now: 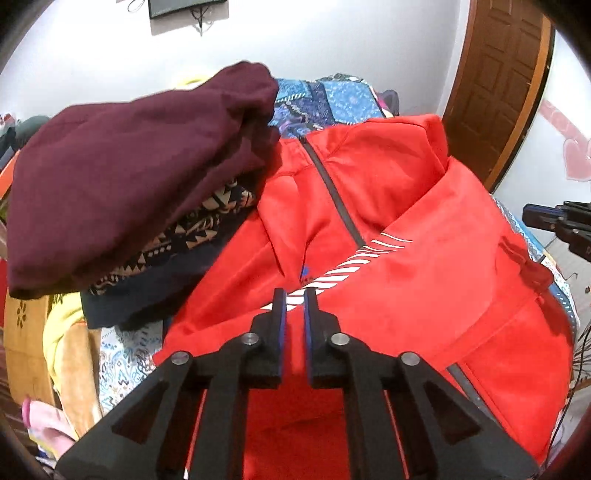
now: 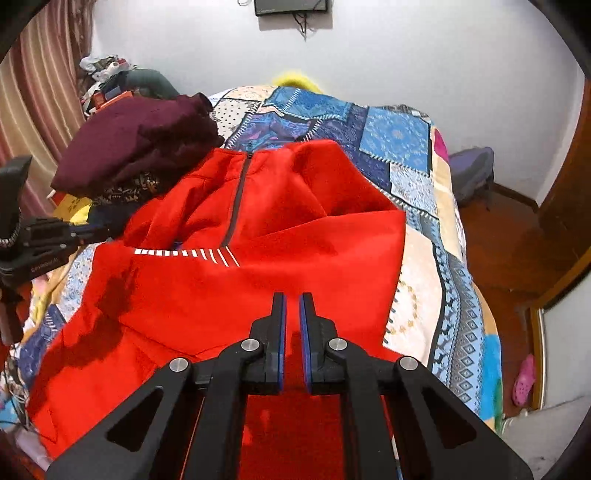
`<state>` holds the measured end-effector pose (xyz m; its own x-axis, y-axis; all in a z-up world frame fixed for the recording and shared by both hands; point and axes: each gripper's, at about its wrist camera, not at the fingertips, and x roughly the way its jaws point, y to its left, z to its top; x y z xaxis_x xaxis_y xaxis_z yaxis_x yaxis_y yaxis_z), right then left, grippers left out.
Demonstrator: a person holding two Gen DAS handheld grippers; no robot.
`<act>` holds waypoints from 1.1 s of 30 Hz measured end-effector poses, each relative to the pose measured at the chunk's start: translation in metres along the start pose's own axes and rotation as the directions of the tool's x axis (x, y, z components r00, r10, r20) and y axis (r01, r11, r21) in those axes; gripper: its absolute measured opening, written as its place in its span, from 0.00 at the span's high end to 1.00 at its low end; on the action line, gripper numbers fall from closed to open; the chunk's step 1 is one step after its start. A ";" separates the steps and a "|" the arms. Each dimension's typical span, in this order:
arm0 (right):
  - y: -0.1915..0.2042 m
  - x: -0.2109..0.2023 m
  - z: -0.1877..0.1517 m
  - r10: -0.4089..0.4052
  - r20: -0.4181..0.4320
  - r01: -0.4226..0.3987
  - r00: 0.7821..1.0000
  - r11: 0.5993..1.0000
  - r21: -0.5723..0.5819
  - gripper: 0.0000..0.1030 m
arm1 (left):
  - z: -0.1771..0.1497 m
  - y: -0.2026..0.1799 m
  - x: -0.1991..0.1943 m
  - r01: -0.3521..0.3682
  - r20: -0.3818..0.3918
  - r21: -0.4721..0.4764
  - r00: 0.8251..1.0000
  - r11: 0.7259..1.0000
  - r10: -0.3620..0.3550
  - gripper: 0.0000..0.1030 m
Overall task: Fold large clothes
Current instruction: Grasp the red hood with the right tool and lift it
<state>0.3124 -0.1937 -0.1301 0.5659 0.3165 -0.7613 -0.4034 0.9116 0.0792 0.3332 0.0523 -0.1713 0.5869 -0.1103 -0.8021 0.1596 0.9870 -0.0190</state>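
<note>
Left wrist view, left to right: maroon garment (image 1: 122,173) atop patterned dark garment (image 1: 177,251), upper left; red jacket (image 1: 424,280) centre to right, spread on patchwork bedspread (image 1: 332,99); left gripper (image 1: 294,301) bottom centre, jaws nearly closed, empty. Right wrist view: right gripper (image 2: 291,306) closed, empty, over jacket.

A plain white wall (image 2: 388,55) closed the far side of the room, with a dark flat screen (image 2: 290,6) mounted high on it and loose cables hanging below. A bed filled the middle, covered by a patchwork quilt (image 2: 399,147) in blues and creams. Striped pinkish curtains (image 2: 33,96) hung at the left. A brown panelled wooden door (image 1: 498,85) stood at the right, above a reddish wood floor (image 2: 491,236) where a pink clog (image 2: 524,380) lay. Light was even and bright.
</note>
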 end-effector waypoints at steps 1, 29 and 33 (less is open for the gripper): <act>-0.002 -0.002 0.003 0.012 -0.001 -0.012 1.000 1.000 0.015 0.94 | 0.002 0.000 0.001 0.005 0.000 -0.006 1.000 1.000 -0.005 0.84; -0.034 0.163 0.136 0.206 -0.193 -0.147 0.959 0.949 0.279 0.49 | 0.059 0.037 0.069 0.085 0.017 -0.137 0.996 0.987 -0.084 0.52; -0.032 0.186 0.122 0.290 -0.201 -0.212 0.936 0.918 0.335 0.49 | 0.053 0.041 0.075 0.093 0.014 -0.148 0.996 0.985 -0.092 0.52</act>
<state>0.5183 -0.1323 -0.1961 0.2683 0.5074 -0.8189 -0.2492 0.8577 0.4498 0.4259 0.0786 -0.1999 0.5810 -0.2022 -0.7884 0.0943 0.9788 -0.1815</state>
